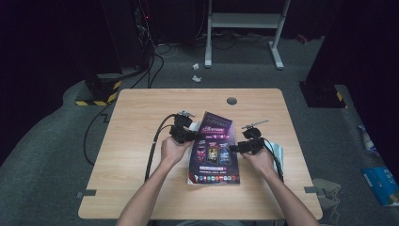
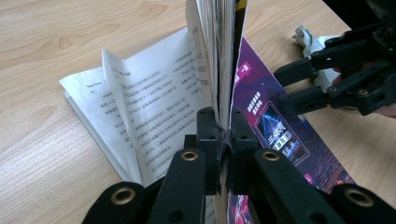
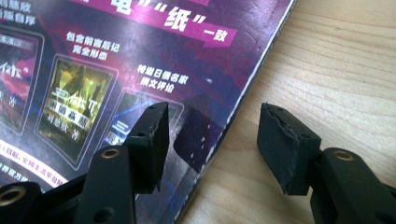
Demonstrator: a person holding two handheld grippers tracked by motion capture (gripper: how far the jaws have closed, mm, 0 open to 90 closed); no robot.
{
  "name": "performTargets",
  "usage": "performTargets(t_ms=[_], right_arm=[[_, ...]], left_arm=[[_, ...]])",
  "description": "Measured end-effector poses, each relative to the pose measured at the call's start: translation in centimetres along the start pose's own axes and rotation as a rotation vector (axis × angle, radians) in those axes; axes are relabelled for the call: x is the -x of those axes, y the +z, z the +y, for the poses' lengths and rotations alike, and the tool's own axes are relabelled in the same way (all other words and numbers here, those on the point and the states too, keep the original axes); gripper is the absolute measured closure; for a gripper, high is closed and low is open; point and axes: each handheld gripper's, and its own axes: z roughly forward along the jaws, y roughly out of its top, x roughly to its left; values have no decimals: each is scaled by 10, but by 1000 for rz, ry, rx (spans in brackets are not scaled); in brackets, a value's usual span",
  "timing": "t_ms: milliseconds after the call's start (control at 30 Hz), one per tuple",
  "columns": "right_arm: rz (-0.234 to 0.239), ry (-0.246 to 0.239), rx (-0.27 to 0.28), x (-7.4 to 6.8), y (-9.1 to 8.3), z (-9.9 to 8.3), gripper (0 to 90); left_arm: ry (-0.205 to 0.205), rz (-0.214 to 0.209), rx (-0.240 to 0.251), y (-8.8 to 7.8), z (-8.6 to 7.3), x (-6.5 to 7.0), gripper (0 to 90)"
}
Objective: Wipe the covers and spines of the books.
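Book (image 1: 214,148): pages pinched upright by closed left gripper (image 2: 223,133). Right gripper (image 3: 212,140): wide open, empty, straddling cover edge. Risk: pages torn or slipped if lifted further unsupported.

A light wood-grain worktop (image 1: 136,179) with rounded corners carries the things. A magazine (image 1: 214,150) with a purple cover lies just right of its middle, part of its pages raised off the wood. A crumpled white cloth (image 1: 278,151) rests near the right edge. A small grey round cap (image 1: 231,100) sits at the far side.
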Motion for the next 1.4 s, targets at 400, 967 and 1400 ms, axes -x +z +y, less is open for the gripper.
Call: performTargets(t_ms=[400, 967, 1400], right_arm=[[56, 38, -45, 1, 13, 10, 477], [88, 40, -15, -2, 7, 11, 531], [87, -5, -17, -19, 10, 21, 561]], left_arm=[[-35, -18, 11, 3, -5, -7, 863], [-100, 8, -46, 19, -17, -24, 863], [-127, 44, -72, 30, -24, -27, 862]])
